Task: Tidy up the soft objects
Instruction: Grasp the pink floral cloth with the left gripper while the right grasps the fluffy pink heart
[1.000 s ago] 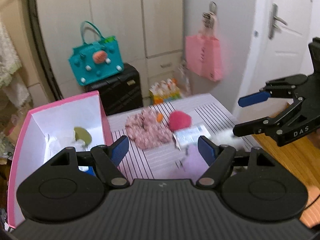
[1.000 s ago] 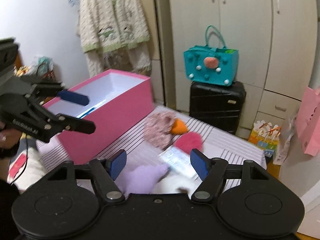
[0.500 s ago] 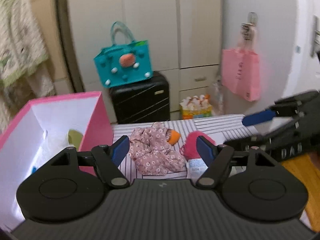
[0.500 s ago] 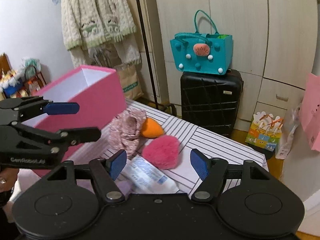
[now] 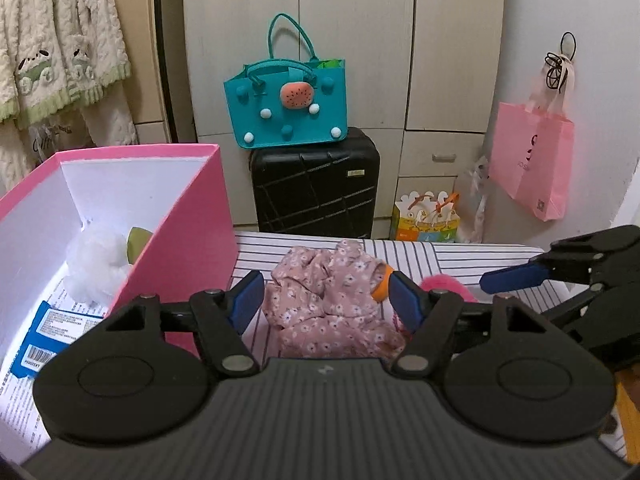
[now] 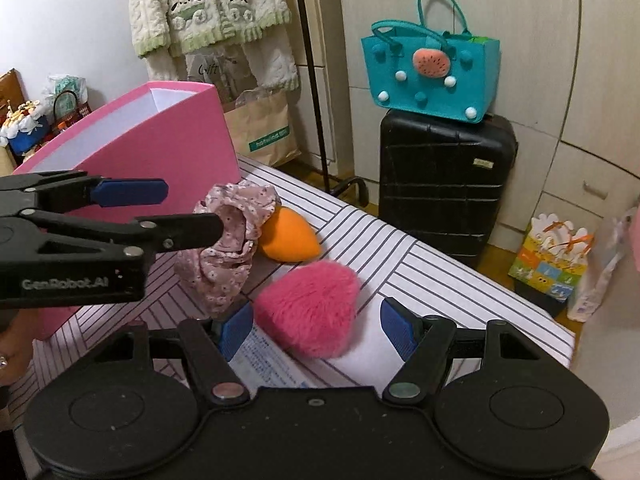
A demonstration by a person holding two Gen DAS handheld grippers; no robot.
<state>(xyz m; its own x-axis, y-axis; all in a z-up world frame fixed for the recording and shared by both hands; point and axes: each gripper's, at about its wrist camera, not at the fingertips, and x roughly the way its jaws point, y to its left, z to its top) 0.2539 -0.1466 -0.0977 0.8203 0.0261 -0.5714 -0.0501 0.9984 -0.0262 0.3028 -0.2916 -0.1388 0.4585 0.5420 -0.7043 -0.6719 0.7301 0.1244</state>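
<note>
A pink floral cloth (image 5: pixel 324 300) lies on the striped table, right in front of my open, empty left gripper (image 5: pixel 326 304). It also shows in the right wrist view (image 6: pixel 228 240). An orange sponge (image 6: pixel 288 236) lies against it. A pink fluffy heart (image 6: pixel 312 308) lies between the fingers of my open, empty right gripper (image 6: pixel 316 328), partly over a flat printed packet (image 6: pixel 264 364). The pink box (image 5: pixel 180 216) stands at the left and holds a white plush (image 5: pixel 96 256), a green thing and a blue packet (image 5: pixel 48 328).
A black suitcase (image 5: pixel 316 184) with a teal bag (image 5: pixel 286 100) on it stands behind the table (image 6: pixel 420 276). A pink bag (image 5: pixel 532 168) hangs on the right wall. A cream sweater (image 6: pixel 208 4) hangs at the left. Gift bags sit on the floor.
Both grippers moved forward over the table toward the far items. The purple and white soft things near the front edge have dropped out of view. Both stayed open.
</note>
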